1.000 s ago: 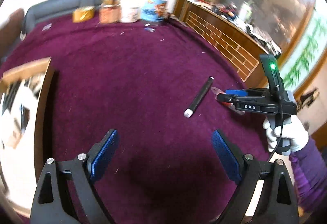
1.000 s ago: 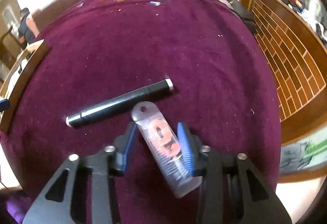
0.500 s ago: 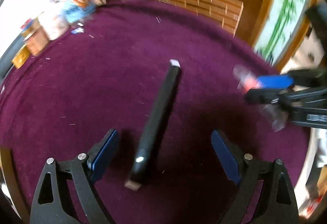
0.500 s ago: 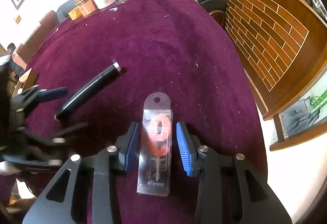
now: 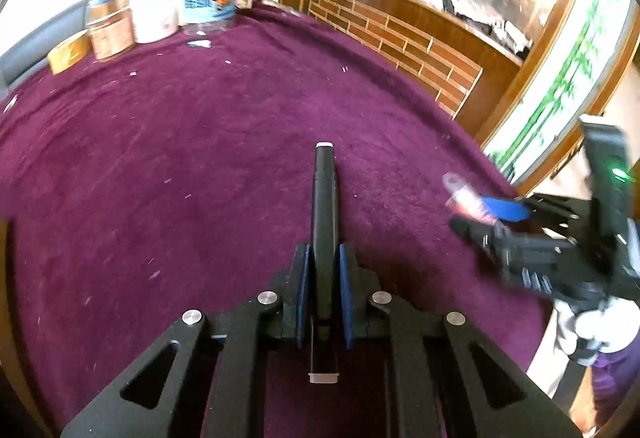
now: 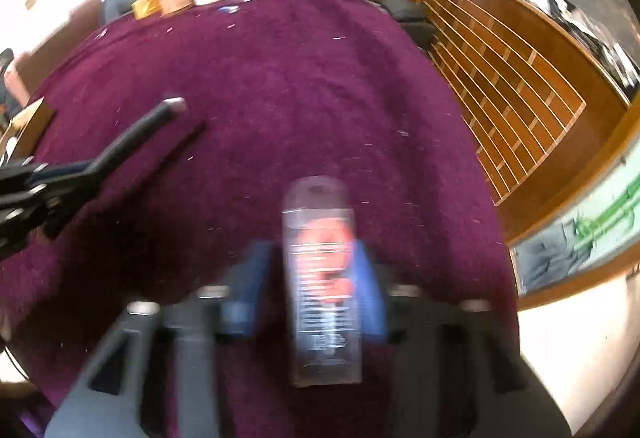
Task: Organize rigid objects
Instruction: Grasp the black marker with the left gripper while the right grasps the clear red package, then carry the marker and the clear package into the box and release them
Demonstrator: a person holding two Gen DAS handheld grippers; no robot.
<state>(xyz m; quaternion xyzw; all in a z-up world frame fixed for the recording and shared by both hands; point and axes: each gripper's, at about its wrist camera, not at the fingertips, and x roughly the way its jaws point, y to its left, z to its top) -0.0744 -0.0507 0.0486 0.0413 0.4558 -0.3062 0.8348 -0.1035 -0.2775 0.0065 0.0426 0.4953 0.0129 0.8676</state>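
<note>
Nearest the left wrist camera, the left gripper (image 5: 323, 278) has its fingers (image 5: 302, 286) closing onto the black pen (image 5: 324, 222); half a second ago they stood wide apart with the pen lying loose on the purple tabletop (image 5: 180, 158) between them, and now the blue pads press on its barrel, the capped tip pointing away. In the right wrist view it appears raised off the cloth, with its shadow beside it. To the right, the right gripper (image 6: 312, 278) is closing on the clear packet (image 6: 320, 270) with orange contents, which it has held throughout; blur hides how firm the contact is. So both loose rigid things are now in hand, and what is left is probably carrying them to a place. Farther off, the jars and tins (image 5: 160, 14) stand along the tabletop's far edge.
</note>
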